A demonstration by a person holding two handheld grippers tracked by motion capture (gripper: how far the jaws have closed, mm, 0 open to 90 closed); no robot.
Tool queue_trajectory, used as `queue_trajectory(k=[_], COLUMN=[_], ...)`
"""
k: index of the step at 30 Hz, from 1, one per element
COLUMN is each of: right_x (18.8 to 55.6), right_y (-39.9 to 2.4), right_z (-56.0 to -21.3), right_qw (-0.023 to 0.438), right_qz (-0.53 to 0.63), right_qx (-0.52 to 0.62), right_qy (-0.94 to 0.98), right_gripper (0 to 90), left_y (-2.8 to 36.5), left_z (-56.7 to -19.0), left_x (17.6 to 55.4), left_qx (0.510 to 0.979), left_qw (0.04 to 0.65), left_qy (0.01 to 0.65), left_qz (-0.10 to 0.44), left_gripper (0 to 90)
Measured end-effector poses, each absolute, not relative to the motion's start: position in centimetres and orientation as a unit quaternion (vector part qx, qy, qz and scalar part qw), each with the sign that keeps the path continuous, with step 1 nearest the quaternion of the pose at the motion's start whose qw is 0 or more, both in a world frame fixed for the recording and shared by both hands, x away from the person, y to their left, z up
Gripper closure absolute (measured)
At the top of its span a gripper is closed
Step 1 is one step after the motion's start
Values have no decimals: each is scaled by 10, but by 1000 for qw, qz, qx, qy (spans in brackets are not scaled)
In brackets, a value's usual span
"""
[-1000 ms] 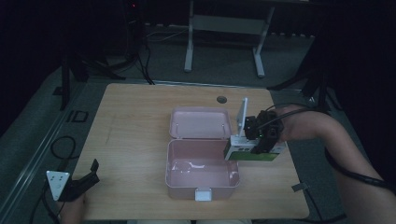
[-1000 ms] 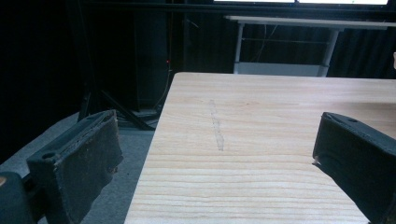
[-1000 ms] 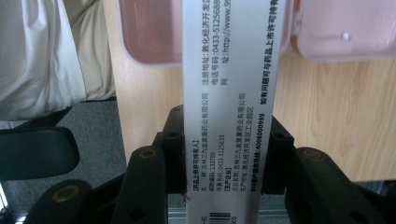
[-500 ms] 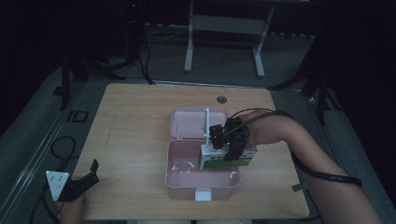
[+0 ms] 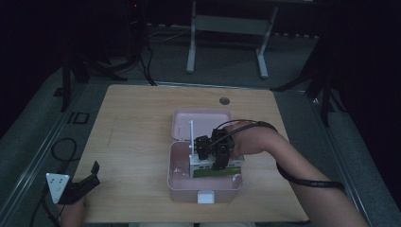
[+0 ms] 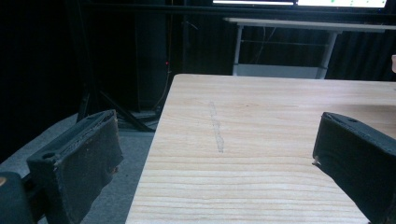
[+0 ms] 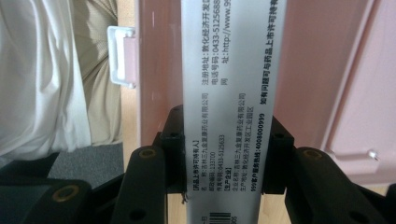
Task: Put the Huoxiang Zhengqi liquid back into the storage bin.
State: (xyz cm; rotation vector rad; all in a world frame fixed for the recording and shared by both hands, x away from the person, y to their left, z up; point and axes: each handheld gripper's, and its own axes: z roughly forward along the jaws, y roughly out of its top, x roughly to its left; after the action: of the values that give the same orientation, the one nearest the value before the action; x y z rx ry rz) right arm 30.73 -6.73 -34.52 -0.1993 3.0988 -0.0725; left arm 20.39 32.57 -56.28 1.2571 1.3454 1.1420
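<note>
Jaws of the left gripper (image 5: 90, 177) stand wide with nothing between them, resting at the near left corner of the table (image 5: 137, 123), a hand (image 5: 73, 213) behind it. Farther in, the right gripper (image 5: 213, 153) is clamped on a white and green medicine box (image 5: 215, 169), its pads pressing the box's two sides, as the right gripper view shows (image 7: 224, 140). The box hangs within the open bottom half of a pink case (image 5: 182, 182), whose white latch (image 5: 205, 196) faces the near edge. Beyond it the case's lid (image 5: 203, 122) lies open flat on the table. A small dark round spot (image 5: 224, 100) sits near the far edge.
</note>
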Motion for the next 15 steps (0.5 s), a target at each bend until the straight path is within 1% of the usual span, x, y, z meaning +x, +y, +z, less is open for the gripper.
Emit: queue_trajectory(k=[15], right_x=[313], right_y=[-66], right_z=[-409], right_qw=[1], right_qz=[-33], right_qx=[-35], right_qy=[999], right_gripper=[616], left_y=[326], left_z=[-563], left_x=[204], left_qx=[511], left_qw=[469], left_qy=[549], left_qz=[466], left_gripper=[11])
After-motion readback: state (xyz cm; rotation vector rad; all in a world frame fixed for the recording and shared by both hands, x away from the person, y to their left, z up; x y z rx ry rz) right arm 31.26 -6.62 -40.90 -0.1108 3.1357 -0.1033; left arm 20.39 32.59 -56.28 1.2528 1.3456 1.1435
